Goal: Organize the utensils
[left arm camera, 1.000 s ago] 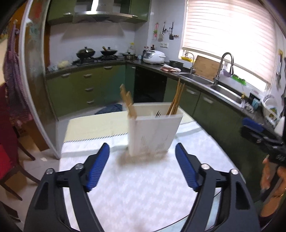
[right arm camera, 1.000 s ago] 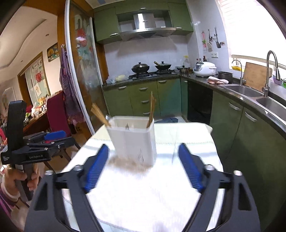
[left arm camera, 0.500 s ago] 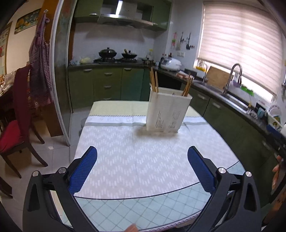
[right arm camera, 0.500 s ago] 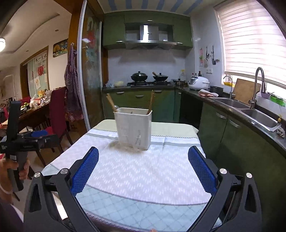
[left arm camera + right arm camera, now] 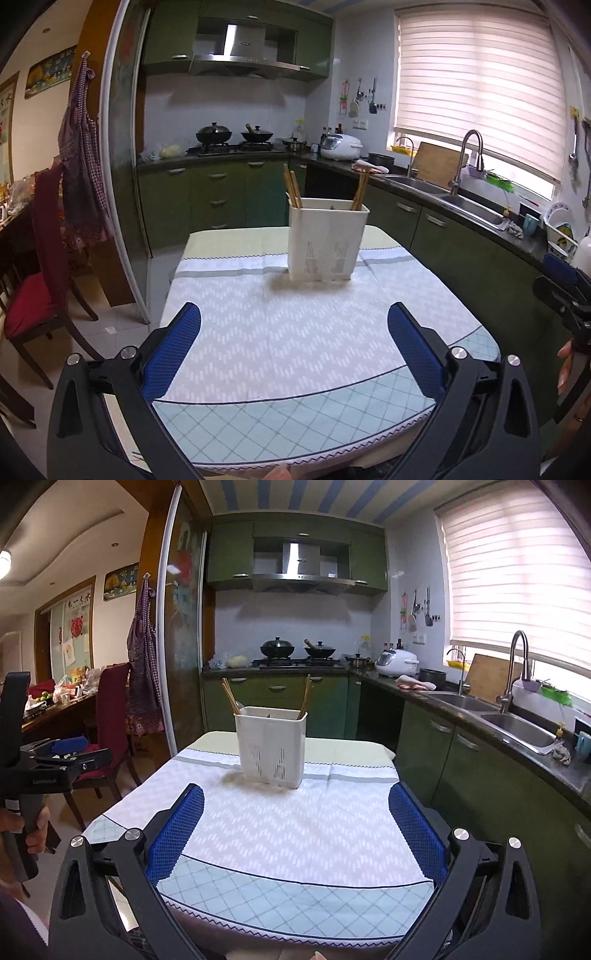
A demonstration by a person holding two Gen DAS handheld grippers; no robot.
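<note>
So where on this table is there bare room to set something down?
The tablecloth lies bare between the white utensil holder and the near edge, and on both sides of the holder. The holder itself is crowded with chopsticks. Left gripper and right gripper stand open, empty.

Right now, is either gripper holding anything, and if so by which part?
Nothing is held. The left gripper and right gripper both stand wide open over the tablecloth, well short of the white utensil holder with its chopsticks.

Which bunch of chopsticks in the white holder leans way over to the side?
The left bunch of chopsticks in the white holder. It slants out over the left corner, while the right bunch stands nearly straight.
</note>
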